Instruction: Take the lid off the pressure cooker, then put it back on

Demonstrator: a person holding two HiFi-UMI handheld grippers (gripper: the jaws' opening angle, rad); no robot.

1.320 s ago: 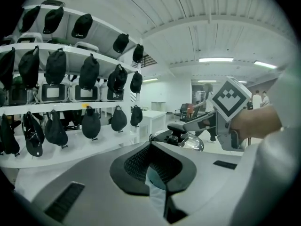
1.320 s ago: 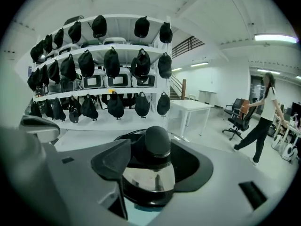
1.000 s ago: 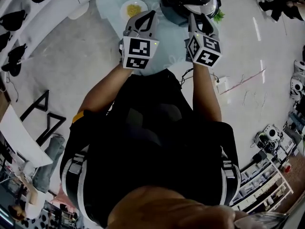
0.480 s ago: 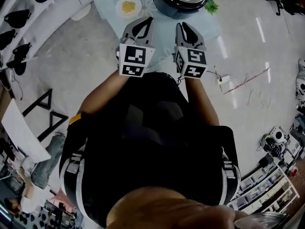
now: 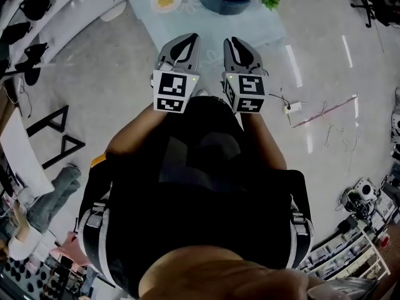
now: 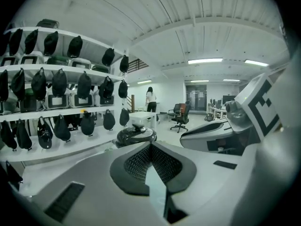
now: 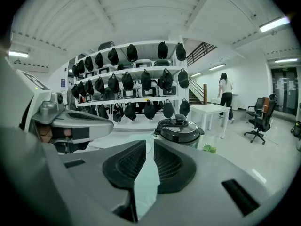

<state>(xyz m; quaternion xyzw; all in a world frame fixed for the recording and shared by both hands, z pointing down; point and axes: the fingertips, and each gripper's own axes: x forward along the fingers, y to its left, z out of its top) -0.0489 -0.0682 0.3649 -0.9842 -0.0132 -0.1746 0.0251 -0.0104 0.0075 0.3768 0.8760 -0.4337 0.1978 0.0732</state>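
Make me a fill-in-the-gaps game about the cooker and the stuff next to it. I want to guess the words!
1. The lid is sitting ___ the pressure cooker.
2. The food on the small plate is ___ in colour.
3. The leafy sprig beside the cooker is ___ in colour.
4. In the head view, the plate lies to the ___ of the cooker.

Missing words: on; yellow; green; left

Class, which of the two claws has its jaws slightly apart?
The right claw: its jaws, just been closing, leave a narrow empty gap. On the left claw, the pads touch at the tips.
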